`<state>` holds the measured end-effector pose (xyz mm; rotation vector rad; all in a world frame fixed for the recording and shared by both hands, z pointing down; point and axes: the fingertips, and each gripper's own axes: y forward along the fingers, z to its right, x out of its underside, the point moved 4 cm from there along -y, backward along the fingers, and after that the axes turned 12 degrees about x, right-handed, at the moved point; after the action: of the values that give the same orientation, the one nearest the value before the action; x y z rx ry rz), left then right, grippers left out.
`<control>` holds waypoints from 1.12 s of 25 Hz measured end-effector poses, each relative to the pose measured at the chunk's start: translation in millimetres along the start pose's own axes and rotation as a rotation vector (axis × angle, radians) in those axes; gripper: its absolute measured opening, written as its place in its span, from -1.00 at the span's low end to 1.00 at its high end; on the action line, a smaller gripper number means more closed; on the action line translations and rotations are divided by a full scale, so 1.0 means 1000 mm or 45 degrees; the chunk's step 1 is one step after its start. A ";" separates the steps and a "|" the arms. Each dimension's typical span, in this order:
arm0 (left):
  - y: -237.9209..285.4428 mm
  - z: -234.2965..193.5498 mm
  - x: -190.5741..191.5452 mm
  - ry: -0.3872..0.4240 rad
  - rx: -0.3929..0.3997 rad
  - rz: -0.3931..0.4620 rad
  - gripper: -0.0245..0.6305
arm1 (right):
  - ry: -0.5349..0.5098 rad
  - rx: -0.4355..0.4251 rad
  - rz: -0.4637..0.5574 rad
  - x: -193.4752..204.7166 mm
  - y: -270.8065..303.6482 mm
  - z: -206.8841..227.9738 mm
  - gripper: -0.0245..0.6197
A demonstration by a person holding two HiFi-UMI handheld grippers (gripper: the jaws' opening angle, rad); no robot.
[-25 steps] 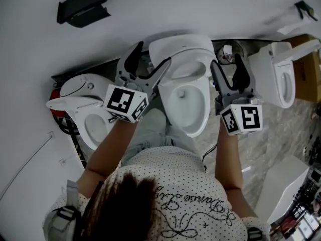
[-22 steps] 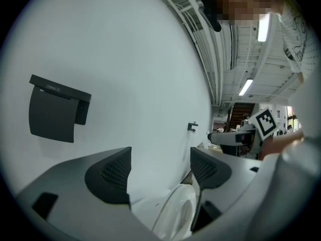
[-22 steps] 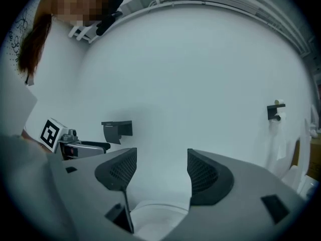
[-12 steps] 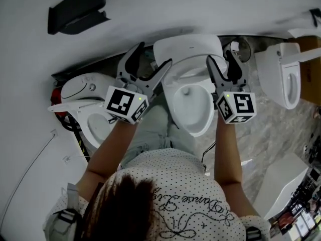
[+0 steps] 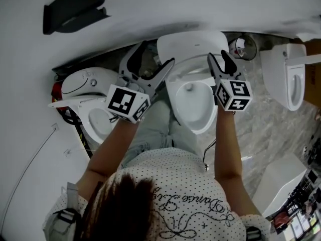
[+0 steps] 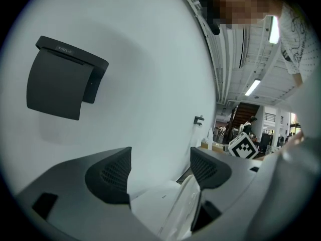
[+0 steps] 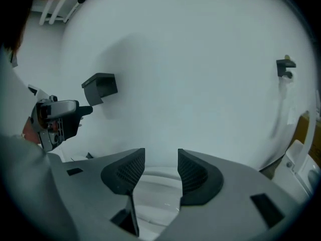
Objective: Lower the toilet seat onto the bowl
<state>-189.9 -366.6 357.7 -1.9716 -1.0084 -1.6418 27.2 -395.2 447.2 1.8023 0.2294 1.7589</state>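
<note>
Head view puts the seat [image 5: 188,73] of the middle toilet raised, close to the wall [image 5: 175,9] and clear of the bowl [image 5: 200,127] that lies open below it. The left tongs [image 5: 157,52] reach in at the seat's left side and the right tongs [image 5: 216,54] at its right side. In the left gripper view the left tongs [image 6: 160,157] stand wide apart. The thin white edge of the seat [image 6: 186,207] rises between them, close by the right-hand pad and well clear of the other, so nothing is clamped. In the right gripper view the right tongs [image 7: 161,159] have just been closing but a gap is left between the pads. White toilet surface shows beyond and below that gap, and the pads press on nothing. A second toilet [image 5: 83,82] stands to the left and a third [image 5: 281,64] to the right, both on the marbled floor [image 5: 261,119]. A black holder [image 5: 75,6] hangs on the wall above the left tongs.
</note>
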 end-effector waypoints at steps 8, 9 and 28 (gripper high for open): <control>-0.002 -0.001 0.003 -0.006 -0.029 -0.011 0.15 | -0.047 -0.029 -0.095 0.016 0.019 -0.001 -0.32; -0.003 -0.001 0.003 -0.004 -0.036 -0.013 0.15 | -0.071 -0.034 -0.112 0.018 0.020 -0.002 -0.34; -0.019 0.024 0.007 0.003 -0.091 -0.003 0.15 | -0.189 -0.049 -0.224 0.030 0.010 -0.007 -0.37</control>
<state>-186.7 -335.7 356.2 -2.0144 -0.9637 -1.7034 20.4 -385.6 477.6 1.8170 0.2822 1.4924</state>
